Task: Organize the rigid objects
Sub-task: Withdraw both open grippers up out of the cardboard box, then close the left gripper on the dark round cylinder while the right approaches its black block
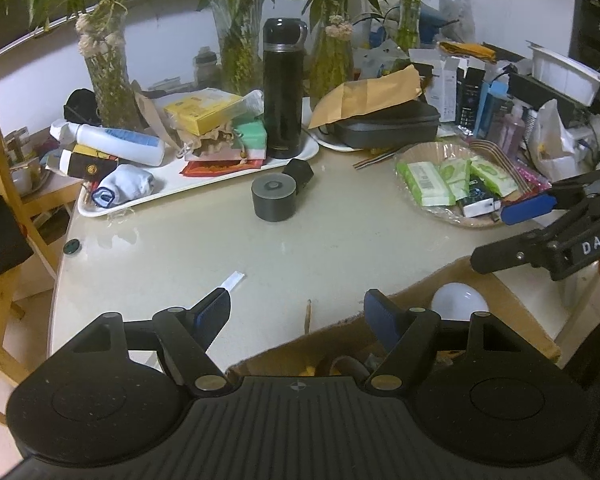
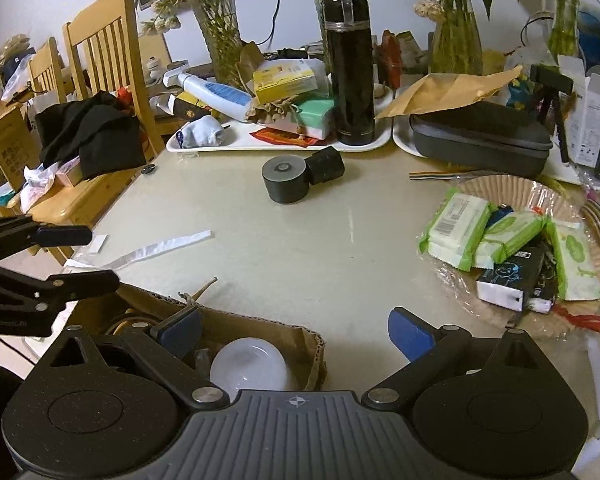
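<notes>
Both tongs, the left tongs (image 1: 298, 314) and the right tongs (image 2: 294, 330), hung spread and empty over a cardboard box (image 2: 256, 326) at the tabletop (image 1: 340, 240) edge. Farther out stood a grey cylinder (image 1: 274, 197), touching a smaller black block (image 1: 300, 174).

A wooden chair (image 2: 100, 52) stands at ten o'clock in the right wrist view with black cloth (image 2: 88, 136) heaped on its seat, and glass vases (image 1: 108, 76) of green plants line the wall at twelve o'clock behind the counter (image 1: 340, 248). A white tray (image 1: 204, 184) at eleven o'clock carries a white bottle (image 1: 116, 142), a yellow box (image 1: 202, 110) and a rolled sock (image 1: 126, 186); at one o'clock a brown envelope (image 1: 368, 98) lies on a dark case (image 1: 392, 128). At three o'clock a basket (image 2: 496, 188) holds green wipe packs (image 2: 456, 230), and a white strip (image 2: 164, 246) lies on the counter at nine o'clock.
</notes>
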`<action>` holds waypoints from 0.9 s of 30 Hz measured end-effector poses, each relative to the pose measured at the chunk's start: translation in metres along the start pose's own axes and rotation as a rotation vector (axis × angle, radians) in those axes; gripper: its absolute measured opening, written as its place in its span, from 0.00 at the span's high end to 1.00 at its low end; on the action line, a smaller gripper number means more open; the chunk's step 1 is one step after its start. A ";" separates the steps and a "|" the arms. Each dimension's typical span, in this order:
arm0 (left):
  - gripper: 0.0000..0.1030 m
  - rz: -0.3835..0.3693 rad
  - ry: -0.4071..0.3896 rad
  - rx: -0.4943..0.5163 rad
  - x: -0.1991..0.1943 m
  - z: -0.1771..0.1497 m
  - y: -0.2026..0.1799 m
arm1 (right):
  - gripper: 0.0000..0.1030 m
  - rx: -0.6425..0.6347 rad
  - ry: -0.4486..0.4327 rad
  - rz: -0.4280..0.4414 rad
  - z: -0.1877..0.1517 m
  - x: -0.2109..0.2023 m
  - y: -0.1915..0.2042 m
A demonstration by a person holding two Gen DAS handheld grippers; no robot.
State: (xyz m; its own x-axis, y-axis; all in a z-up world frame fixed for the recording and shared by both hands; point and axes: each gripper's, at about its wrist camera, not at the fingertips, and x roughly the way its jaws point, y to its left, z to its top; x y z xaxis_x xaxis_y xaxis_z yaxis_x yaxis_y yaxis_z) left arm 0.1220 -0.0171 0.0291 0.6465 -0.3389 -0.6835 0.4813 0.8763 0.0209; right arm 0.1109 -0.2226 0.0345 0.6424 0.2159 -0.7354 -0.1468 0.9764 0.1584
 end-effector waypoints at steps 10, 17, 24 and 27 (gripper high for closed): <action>0.29 -0.012 -0.016 -0.011 0.022 0.011 0.015 | 0.03 0.005 -0.011 -0.017 0.004 0.014 -0.009; 0.29 -0.019 -0.028 -0.021 0.035 0.024 0.026 | 0.03 0.014 -0.011 -0.011 0.008 0.026 -0.021; 0.29 -0.027 -0.005 -0.023 0.055 0.036 0.033 | 0.02 0.025 0.000 -0.005 0.015 0.038 -0.027; 0.29 -0.029 0.001 -0.011 0.064 0.040 0.033 | 0.00 0.014 -0.001 0.005 0.017 0.043 -0.028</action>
State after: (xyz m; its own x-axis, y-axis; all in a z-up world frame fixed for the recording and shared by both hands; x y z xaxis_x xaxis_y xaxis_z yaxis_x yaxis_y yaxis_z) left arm 0.2030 -0.0233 0.0155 0.6317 -0.3637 -0.6846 0.4935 0.8697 -0.0068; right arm 0.1555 -0.2403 0.0098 0.6423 0.2206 -0.7341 -0.1394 0.9753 0.1712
